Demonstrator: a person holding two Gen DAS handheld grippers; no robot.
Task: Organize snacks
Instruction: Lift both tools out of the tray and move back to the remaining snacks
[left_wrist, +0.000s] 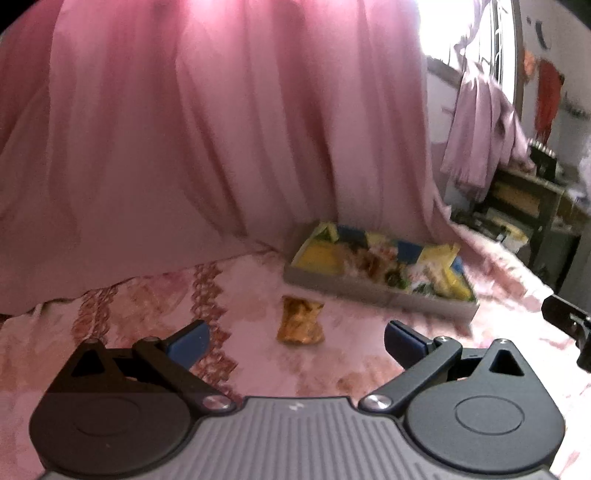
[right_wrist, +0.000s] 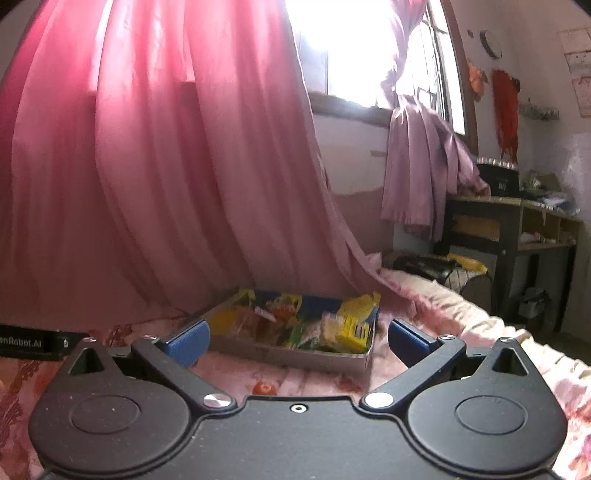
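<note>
A pink curtain (left_wrist: 207, 129) hangs behind everything and drapes down onto the bed (left_wrist: 147, 306), whose pink floral cover carries the task's things. The landmark is the shallow grey box (left_wrist: 373, 291) lying flat on the bed right at the curtain's foot; in the right wrist view the same box (right_wrist: 295, 356) sits just ahead of the camera, and it is packed with snack packets, mostly yellow, green and blue, though their labels are too blurred to read. Beyond the box and off the bed stands a dark desk (right_wrist: 517, 221) under the window, with a tied-back lilac curtain (right_wrist: 421, 166) beside it. On the cover just in front of the box, on the near side and apart from its wall, lies one loose orange snack packet (left_wrist: 300, 320). The left claw (left_wrist: 295, 341) is spread wide and holds nothing, the orange packet lying ahead between its blue pads (left_wrist: 190, 343). The right claw (right_wrist: 295, 341) is likewise spread wide and empty, pointed at the box, whose near wall lies between its blue pads (right_wrist: 188, 341) without touching them.
</note>
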